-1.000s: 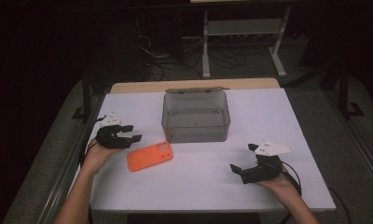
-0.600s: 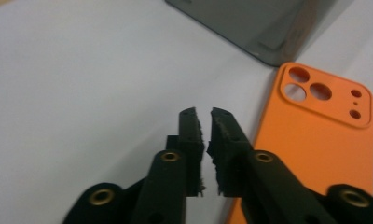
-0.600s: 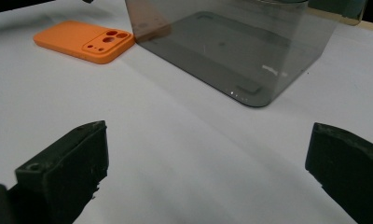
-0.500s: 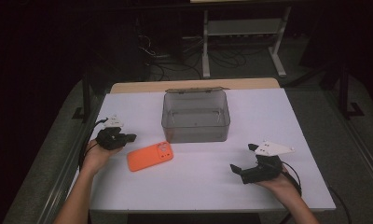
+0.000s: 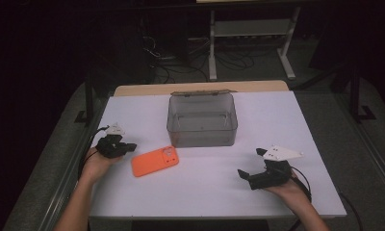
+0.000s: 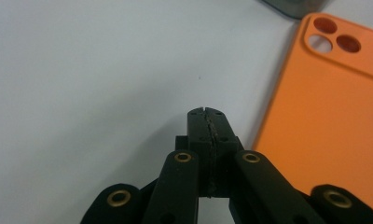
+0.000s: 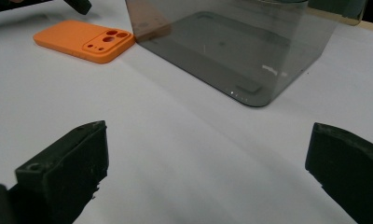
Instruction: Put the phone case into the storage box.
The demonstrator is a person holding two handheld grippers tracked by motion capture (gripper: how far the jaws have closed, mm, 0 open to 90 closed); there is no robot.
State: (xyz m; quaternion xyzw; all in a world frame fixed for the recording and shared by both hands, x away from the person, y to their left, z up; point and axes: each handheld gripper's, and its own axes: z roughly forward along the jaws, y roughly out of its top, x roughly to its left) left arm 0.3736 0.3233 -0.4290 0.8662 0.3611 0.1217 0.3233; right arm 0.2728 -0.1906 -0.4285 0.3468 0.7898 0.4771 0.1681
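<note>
**A:** That orange phone case [image 5: 155, 161] lying flat on the white table [image 5: 214, 192], just in front of the smoky plastic box [image 5: 202, 120]: probably light, thin, a bit bendy. Best pinched across a long edge.

**B:** Agreed. The left gripper [image 5: 128, 148] sits beside it, jaws pressed together. The right gripper [image 5: 242, 174] is well apart, jaws spread wide.

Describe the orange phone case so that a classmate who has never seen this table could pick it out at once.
Start at the white table and find the smoky see-through box near its middle. In front of the box, toward the left gripper, lies the phone case, flat on the table. It is the one bright orange thing there, with round camera holes at one end.
</note>
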